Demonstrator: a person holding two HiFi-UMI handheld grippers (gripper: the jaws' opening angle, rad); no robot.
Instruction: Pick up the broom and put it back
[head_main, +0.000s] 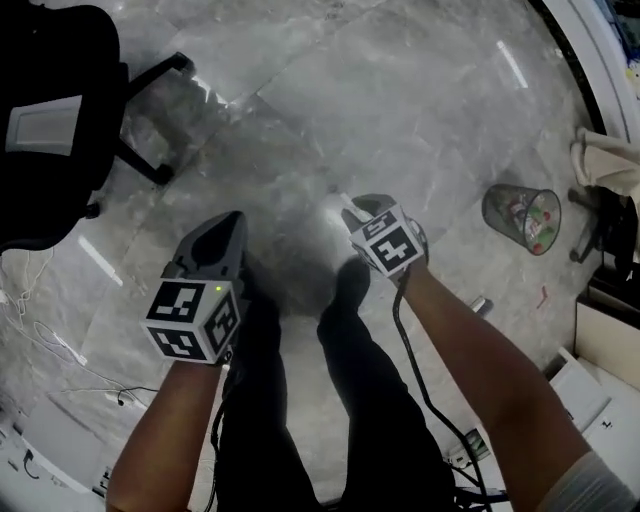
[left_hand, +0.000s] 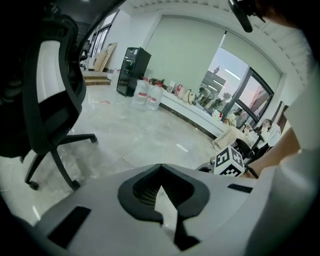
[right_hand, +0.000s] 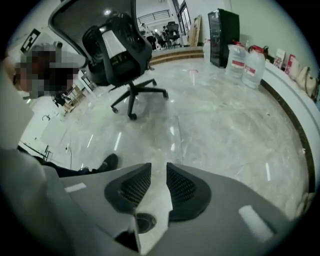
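No broom shows in any view. In the head view both grippers are held out over the grey marble floor (head_main: 330, 120), in front of the person's legs. My left gripper (head_main: 224, 228) has its jaws closed tip to tip with nothing between them; the left gripper view (left_hand: 160, 167) shows the same. My right gripper (head_main: 362, 207) is open a little and empty; a narrow strip of floor shows between its pads (right_hand: 135, 187) in the right gripper view (right_hand: 158, 167). The right gripper's marker cube (left_hand: 229, 162) shows at the right of the left gripper view.
A black office chair (head_main: 60, 120) (left_hand: 45, 100) (right_hand: 120, 50) stands at the left. A wire waste basket (head_main: 522, 218) sits on the floor at the right. Cables (head_main: 40, 330) trail at the lower left. Water jugs (right_hand: 245, 62) and a black fridge (right_hand: 223, 35) stand by the far curved ledge.
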